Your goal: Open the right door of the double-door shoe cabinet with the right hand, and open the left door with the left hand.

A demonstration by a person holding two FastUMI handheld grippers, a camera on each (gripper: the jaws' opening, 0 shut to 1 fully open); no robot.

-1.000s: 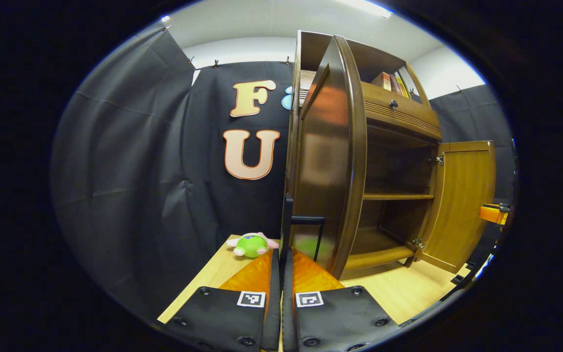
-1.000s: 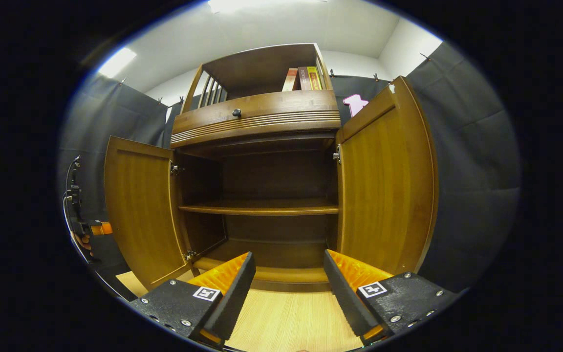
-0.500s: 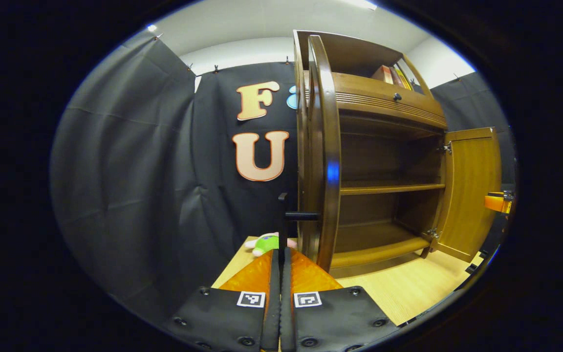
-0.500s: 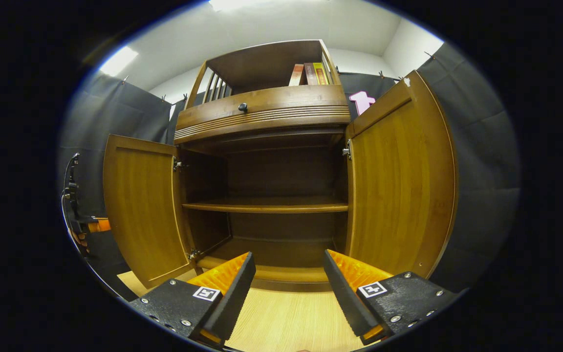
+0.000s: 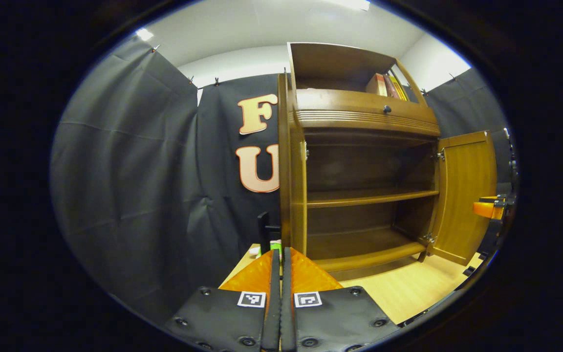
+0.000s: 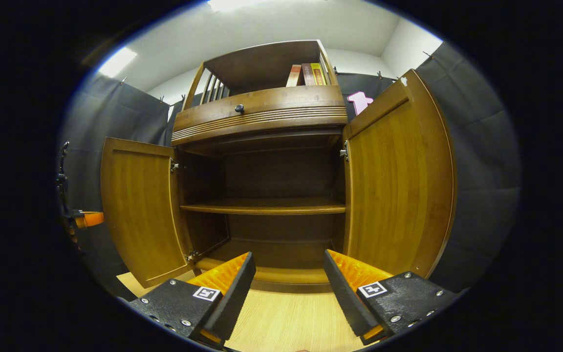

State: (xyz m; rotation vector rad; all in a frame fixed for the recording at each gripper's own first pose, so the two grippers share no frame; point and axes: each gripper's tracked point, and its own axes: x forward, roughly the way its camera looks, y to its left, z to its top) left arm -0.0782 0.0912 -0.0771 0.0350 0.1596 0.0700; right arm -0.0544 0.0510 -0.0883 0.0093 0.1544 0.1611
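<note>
- Over the last second the brown wooden left door [image 5: 292, 195] swung from half-open to edge-on at mid-frame; the left gripper [image 5: 279, 274] stays pinched on its black bar handle [image 5: 264, 230]. Both doors look fully open.
- The right gripper view shows the right gripper [image 6: 289, 274] spread wide, empty, and the brown wooden right door [image 6: 399, 186] at right.

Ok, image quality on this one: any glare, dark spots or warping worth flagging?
Right gripper view: sharp; ceiling lights blow out, the cabinet interior sits in shadow, and the right door bows from fisheye. Left gripper view: sharp too; the left door shows edge-on, and the shelves are dim but readable.
</note>
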